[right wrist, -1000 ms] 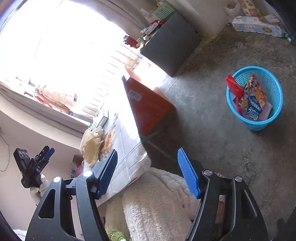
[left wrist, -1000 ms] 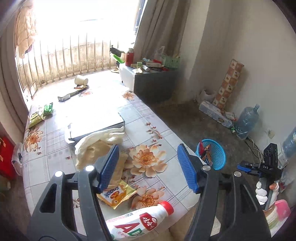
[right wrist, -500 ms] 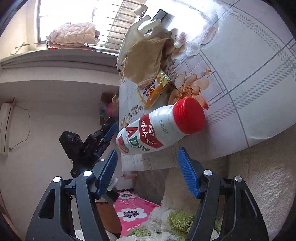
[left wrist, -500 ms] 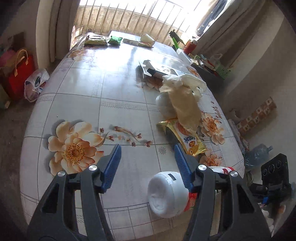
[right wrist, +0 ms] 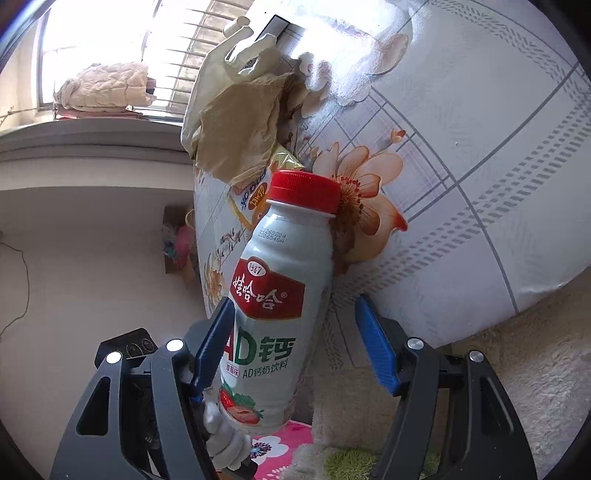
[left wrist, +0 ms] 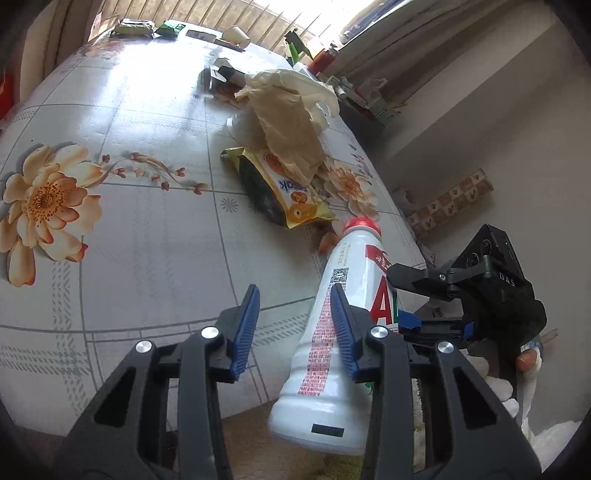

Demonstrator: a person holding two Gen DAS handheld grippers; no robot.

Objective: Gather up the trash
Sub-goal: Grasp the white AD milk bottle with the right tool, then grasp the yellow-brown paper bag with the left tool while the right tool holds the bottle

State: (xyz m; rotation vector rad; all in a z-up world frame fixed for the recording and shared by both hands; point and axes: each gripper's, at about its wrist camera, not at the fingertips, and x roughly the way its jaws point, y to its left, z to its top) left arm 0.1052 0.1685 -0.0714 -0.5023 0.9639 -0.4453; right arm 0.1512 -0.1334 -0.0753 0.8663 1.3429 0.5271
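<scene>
A white AD milk bottle with a red cap [left wrist: 343, 295] [right wrist: 280, 288] lies at the table's near edge, its base past the rim. My right gripper [right wrist: 295, 339] is open with the bottle between its fingers; the left pad is at the label, the right pad stands apart. My left gripper [left wrist: 293, 328] is open and empty, just left of the bottle, its right finger against the bottle's side. A yellow snack packet [left wrist: 284, 192] and a crumpled plastic bag [left wrist: 288, 114] lie farther along the table.
The floral tablecloth [left wrist: 110, 229] covers the table. More wrappers, a paper cup [left wrist: 236, 35] and a flat box lie at the far end by the window bars. A cluttered shelf stands at the far right. A fluffy rug [right wrist: 517, 369] lies below the table edge.
Both grippers have closed in on the bottle. The right gripper's fingers now straddle it and the left gripper's opening has narrowed. The bottle has swung and now points cap-first up the table.
</scene>
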